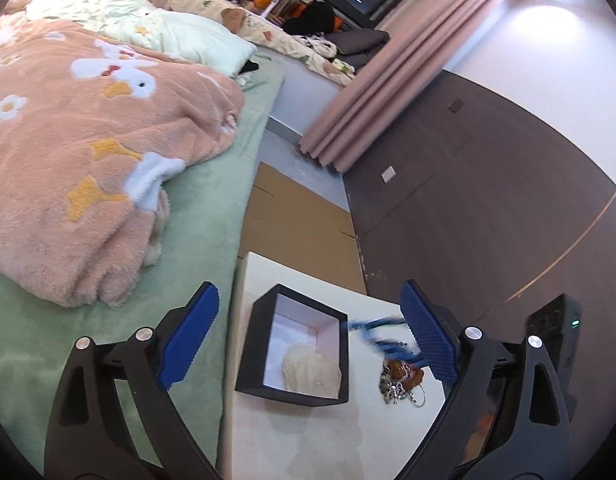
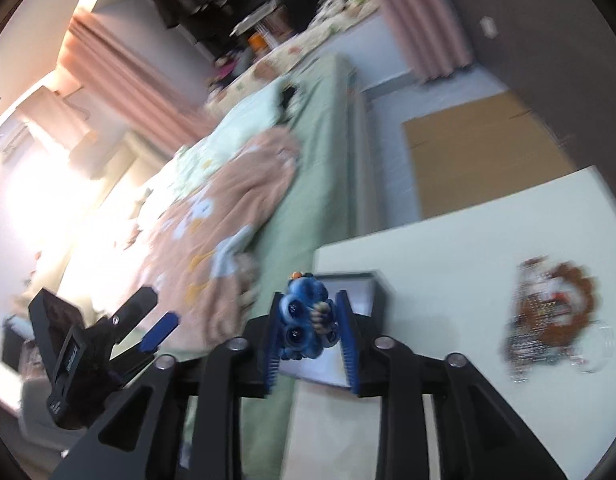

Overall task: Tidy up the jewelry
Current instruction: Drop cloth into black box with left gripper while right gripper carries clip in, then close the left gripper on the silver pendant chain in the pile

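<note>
My left gripper [image 1: 308, 288] hangs open and wide above a black box [image 1: 292, 394] with a white inside, which stands on the white table [image 1: 308, 440]. A cream pouch [image 1: 311, 372] lies in the box. Right of it sits a tangle of brown beads and silver chains [image 1: 401, 380], with a blurred blue streak [image 1: 377, 330] just above. In the right wrist view my right gripper [image 2: 309, 296] has a blue bead bracelet [image 2: 304, 320] between its pads, over the box [image 2: 377, 292]. The tangle [image 2: 547, 312] lies further right. The left gripper [image 2: 156, 312] shows at the left.
A bed with a green sheet [image 1: 212, 200] and a pink fleece blanket [image 1: 88, 140] runs along the table's left edge. Flat cardboard [image 1: 300, 208] lies on the floor beyond the table. A dark wall panel [image 1: 487, 200] and a pink curtain [image 1: 387, 92] close the right side.
</note>
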`<state>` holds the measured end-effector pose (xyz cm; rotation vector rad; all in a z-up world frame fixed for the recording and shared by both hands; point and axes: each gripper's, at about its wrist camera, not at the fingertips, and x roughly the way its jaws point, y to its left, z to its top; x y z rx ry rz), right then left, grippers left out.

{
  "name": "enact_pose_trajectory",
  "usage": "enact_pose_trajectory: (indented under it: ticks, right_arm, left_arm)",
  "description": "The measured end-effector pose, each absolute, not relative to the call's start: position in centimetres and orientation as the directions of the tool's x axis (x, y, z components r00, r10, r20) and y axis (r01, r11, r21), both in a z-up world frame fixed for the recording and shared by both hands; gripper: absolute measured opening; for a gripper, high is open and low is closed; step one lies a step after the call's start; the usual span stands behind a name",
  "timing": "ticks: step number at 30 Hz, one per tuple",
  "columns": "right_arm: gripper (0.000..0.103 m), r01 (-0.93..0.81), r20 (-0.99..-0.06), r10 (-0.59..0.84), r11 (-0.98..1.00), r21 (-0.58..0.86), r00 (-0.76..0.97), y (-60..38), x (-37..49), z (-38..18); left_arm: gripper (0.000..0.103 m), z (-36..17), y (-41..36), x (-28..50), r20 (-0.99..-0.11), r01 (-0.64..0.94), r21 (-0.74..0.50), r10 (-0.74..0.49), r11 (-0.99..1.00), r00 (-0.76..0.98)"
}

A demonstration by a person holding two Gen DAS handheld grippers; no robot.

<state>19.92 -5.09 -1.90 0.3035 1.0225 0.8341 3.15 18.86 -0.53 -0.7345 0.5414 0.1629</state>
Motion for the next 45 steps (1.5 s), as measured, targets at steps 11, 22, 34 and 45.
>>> enact_pose_trajectory:
  ticks: [11, 22, 34, 45]
  right_arm:
    - [0.085, -0.373, -0.68, 0.64, 0.766, 0.524, 0.358, -11.1, 20.2, -3.2]
    - [0.087, -0.207, -0.681, 0.546, 0.83, 0.517, 0.488, -21.0, 21.9, -2.2]
    - [0.079, -0.106, -0.686, 0.521, 0.828, 0.55, 0.509, -26.9, 20.8, -4.1]
    - [0.078, -0.061, -0.738, 0.468, 0.861, 0.505, 0.486, -29.0, 21.4, -5.8]
  left_arm:
    - [0.092, -0.2, 17.0, 3.7, -0.544, -0.317, -0.545, -0.04, 0.776, 0.838]
    - [0.092, 1.8, 9.0, 7.9, -0.572, -0.147, -0.49, -0.189, 0.859, 0.798]
    - [0.069, 1.3, 1.5, 13.0, -0.644, -0.036, -0.432, -0.28, 0.901, 0.712]
    - [0.054, -6.0, -1.9, 15.3, -0.743, -0.023, -0.401, -0.311, 0.916, 0.592]
